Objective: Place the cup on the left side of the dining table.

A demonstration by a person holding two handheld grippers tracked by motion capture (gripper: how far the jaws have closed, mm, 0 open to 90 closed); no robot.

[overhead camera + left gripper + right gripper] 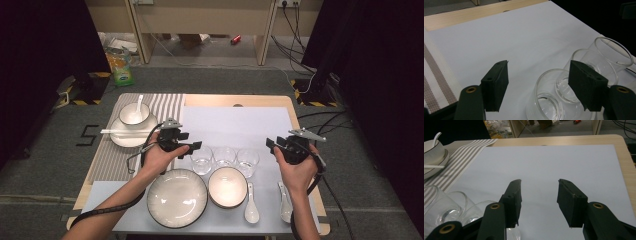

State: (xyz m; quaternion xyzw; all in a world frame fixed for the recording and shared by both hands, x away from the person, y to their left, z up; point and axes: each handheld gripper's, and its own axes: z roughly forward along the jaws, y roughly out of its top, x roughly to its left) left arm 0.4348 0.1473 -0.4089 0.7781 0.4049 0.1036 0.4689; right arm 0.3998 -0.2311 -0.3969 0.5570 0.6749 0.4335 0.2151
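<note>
My left hand-held gripper (196,145) hangs with its jaws wide apart and nothing between the pads, aimed at the nearest glass (201,159), which stands just at its 4 o'clock in the high view. In the left gripper view that glass (554,97) sits low between my jaws, closer to the right pad, not touched by either. Two more glasses stand in a row beside it: the middle glass (224,157) and the far glass (248,161), all on the white mat (235,125) of the desk (235,100). My right hand-held gripper (270,144) is also wide and holds nothing, at 3 o'clock of the far glass. Below the glasses, at 6 o'clock, lie the large plate (177,198) and the bowl (227,187).
</note>
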